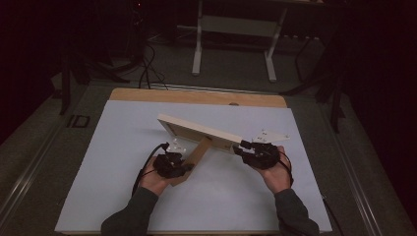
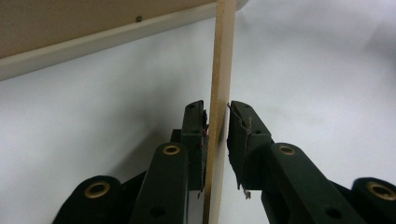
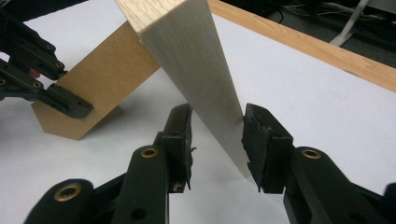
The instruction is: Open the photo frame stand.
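1. The picture frame [image 1: 199, 130] stands tilted mid-surface [image 1: 118, 196], its fold-out stand [image 1: 194, 160] angled towards the near left.
2. The left hand-held gripper [image 1: 183, 169] pinches the stand.
3. The right hand-held gripper [image 1: 244, 147] clamps the frame's right end.
4. Probable next move: swing the stand wider, keeping the frame steady.

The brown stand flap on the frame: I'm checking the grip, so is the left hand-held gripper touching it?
Touching. In the left gripper view the left hand-held gripper has the flap edge-on between its jaws, one pad flat against it, the other touching near its tip.
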`<state>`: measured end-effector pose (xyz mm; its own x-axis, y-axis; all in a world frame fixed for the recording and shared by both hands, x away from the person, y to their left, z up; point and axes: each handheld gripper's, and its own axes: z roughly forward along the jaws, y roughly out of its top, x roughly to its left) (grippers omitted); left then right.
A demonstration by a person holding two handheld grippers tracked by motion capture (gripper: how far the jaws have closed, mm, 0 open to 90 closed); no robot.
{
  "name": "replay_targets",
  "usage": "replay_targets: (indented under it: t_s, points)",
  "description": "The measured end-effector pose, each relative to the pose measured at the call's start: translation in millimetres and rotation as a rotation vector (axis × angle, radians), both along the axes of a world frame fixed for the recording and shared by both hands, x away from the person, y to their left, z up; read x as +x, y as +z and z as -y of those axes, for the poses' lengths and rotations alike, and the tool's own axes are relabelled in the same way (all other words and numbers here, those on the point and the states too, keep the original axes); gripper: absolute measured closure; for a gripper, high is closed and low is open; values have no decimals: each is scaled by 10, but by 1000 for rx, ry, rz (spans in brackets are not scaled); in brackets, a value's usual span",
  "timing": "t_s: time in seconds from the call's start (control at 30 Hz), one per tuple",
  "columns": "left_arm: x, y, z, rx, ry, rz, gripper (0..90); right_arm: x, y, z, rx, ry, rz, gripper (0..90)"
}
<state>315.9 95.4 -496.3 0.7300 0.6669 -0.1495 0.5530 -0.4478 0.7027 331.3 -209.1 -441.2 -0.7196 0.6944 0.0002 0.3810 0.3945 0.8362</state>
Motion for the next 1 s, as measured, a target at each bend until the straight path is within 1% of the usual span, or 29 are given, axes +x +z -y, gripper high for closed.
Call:
replay_targets:
  t_s: [0.1,0.47,0.6,0.63,0.67,0.7,0.8,1.0]
  points:
    - [-8,1,-3,-5,8,5,770,-6,-3,-3,-2,2,1,626]
    - [-23,-2,-12,-3,12,9,775,-18,-21,4,-21,1,1,648]
    - [-26,-4,-18,-8,11,9,755,-19,-25,8,-22,0,2,649]
    - [-29,-1,-27,-13,11,10,755,-20,-25,6,-23,0,2,645]
    - [-28,-1,-33,-16,12,6,743,-15,-25,-1,-24,3,1,610]
    - [-24,-1,-41,-14,14,3,739,-13,-26,-8,-26,2,-2,597]
    - [-19,-7,-68,-25,16,-4,729,-12,-30,-22,-37,9,-8,573]
    - [-24,-11,-106,-48,0,-20,706,-11,-53,-23,-46,9,-17,543]
